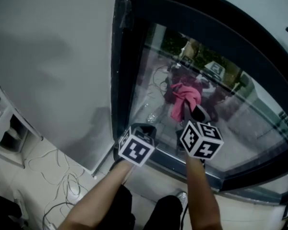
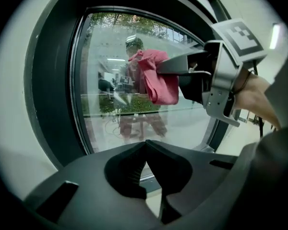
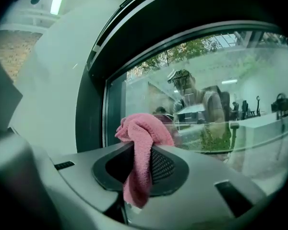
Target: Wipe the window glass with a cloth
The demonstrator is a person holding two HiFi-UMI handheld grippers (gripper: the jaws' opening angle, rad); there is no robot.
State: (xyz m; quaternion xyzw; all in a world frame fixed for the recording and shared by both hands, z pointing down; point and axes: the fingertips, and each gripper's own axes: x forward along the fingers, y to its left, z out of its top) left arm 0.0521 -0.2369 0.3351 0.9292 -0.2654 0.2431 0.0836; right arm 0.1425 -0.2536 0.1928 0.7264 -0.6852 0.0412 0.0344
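Observation:
A pink cloth [image 1: 186,99] is bunched against the window glass [image 1: 240,128], and my right gripper [image 1: 196,113] is shut on it. In the right gripper view the cloth [image 3: 141,152] hangs out between the jaws, its top close to the pane [image 3: 221,95]. From the left gripper view the cloth [image 2: 159,78] shows at the tips of the right gripper [image 2: 170,67]. My left gripper [image 1: 143,128] sits lower left, near the bottom frame, its jaws together with nothing between them [image 2: 145,143]. The glass [image 2: 134,71] reflects the person and the grippers.
A dark window frame [image 1: 120,80] borders the glass on the left and bottom. A grey wall [image 1: 53,56] stands to the left. White cables [image 1: 57,176] lie on the tiled floor, beside a white unit [image 1: 9,133] at the far left.

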